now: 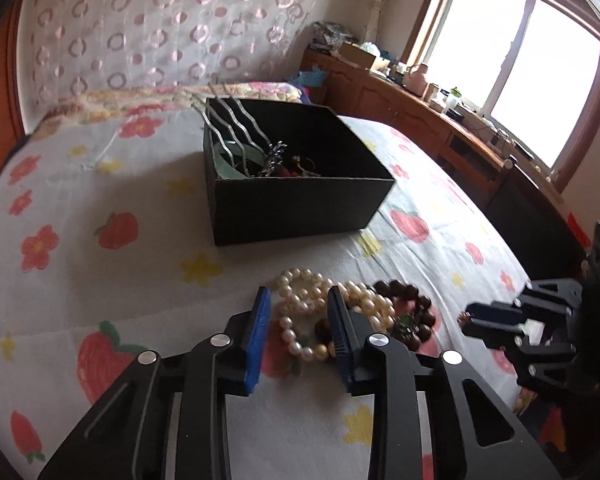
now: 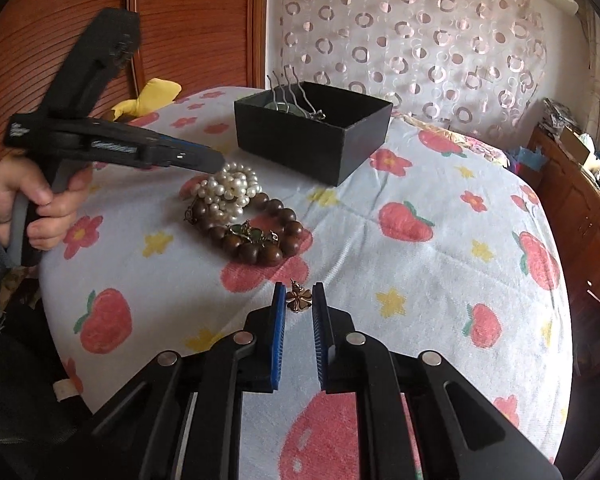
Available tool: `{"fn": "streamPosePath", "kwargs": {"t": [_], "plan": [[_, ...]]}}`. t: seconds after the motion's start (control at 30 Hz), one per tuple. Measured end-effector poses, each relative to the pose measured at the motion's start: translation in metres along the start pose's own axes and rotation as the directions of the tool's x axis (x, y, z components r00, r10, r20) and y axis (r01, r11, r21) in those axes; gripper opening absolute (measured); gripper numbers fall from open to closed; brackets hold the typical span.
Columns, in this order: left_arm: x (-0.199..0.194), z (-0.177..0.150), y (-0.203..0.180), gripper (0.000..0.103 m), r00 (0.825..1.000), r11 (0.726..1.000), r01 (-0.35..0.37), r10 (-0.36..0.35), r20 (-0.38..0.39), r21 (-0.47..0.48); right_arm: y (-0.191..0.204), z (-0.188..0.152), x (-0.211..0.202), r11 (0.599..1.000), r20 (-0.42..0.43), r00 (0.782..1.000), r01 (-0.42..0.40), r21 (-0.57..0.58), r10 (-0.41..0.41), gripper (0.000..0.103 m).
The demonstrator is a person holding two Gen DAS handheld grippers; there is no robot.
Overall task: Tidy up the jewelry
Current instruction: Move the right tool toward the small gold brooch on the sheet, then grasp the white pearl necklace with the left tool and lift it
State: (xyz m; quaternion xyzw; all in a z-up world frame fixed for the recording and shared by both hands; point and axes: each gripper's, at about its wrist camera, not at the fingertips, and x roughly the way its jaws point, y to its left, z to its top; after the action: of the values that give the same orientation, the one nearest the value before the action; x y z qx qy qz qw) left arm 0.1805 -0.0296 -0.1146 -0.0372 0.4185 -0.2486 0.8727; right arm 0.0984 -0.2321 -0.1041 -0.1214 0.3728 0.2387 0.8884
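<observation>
Floral bedspread [image 2: 420, 264]: cream pearl strand [image 2: 228, 192], heaped.

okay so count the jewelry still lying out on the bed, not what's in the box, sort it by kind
Pearl strand: 1
Brown wooden bead bracelet: 1
Small chain with green pieces, lying on the brown beads: 1
Flower-shaped earring, between the right gripper fingers: 1
Total: 4

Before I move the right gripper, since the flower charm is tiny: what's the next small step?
Probably close the right gripper: the flower charm already lies between its open fingers, on the bedspread.
</observation>
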Motion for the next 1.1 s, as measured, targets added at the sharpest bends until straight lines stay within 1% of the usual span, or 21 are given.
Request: {"fn": "streamPosePath", "kwargs": {"t": [0.07,0.17,0.3,0.4,0.43,0.57,0.73,0.83,0.97,1.1], "plan": [[0.007,0.004,0.004,0.017,1.0,1.0,0.009,-0.01,-0.016,-0.018,0.001,0.0,-0.001,1.0,0.003,1.0,0.001,-0.002,-0.001,0.015],[0.014,0.009,0.007,0.01,0.999,0.999,0.016,-0.018,-0.036,-0.044,0.002,0.001,-0.001,1.0,0.008,1.0,-0.001,0.0,0.001,0.015],[0.022,0.012,0.005,0.01,0.998,0.999,0.001,-0.004,-0.057,-0.041,0.002,0.003,-0.002,1.0,0.011,1.0,-0.002,0.002,0.002,0.015],[0.024,0.015,0.005,0.01,0.998,0.999,0.006,-0.009,-0.062,-0.047,0.002,0.003,-0.002,1.0,0.012,1.0,-0.001,0.002,0.001,0.015],[0.025,0.016,0.004,0.009,0.998,0.999,0.007,-0.01,-0.064,-0.045,0.002,0.004,-0.002,1.0,0.011,1.0,-0.001,0.003,0.001,0.015],[0.025,0.014,-0.001,0.006,0.997,0.999,0.024,-0.026,-0.068,-0.021,0.002,0.004,-0.002,1.0,0.012,1.0,-0.002,0.002,0.002,0.015],[0.006,0.016,-0.012,0.006,1.0,1.0,0.02,-0.02,-0.012,0.017,0.002,0.008,-0.005,1.0,0.02,1.0,-0.001,0.005,0.001,0.015],[-0.017,0.022,-0.026,0.006,0.999,0.998,0.019,-0.022,0.043,0.053,0.002,0.011,-0.009,1.0,0.031,1.0,-0.001,0.004,0.001,0.015],[-0.046,0.034,-0.043,0.006,0.993,0.996,0.021,-0.031,0.111,0.091,0.002,0.018,-0.016,1.0,0.056,0.998,-0.002,0.001,0.002,0.015],[-0.066,0.046,-0.056,0.006,0.986,0.993,0.021,-0.039,0.159,0.116,0.0,0.03,-0.024,1.0,0.09,0.996,0.004,-0.002,-0.004,0.015]]}}
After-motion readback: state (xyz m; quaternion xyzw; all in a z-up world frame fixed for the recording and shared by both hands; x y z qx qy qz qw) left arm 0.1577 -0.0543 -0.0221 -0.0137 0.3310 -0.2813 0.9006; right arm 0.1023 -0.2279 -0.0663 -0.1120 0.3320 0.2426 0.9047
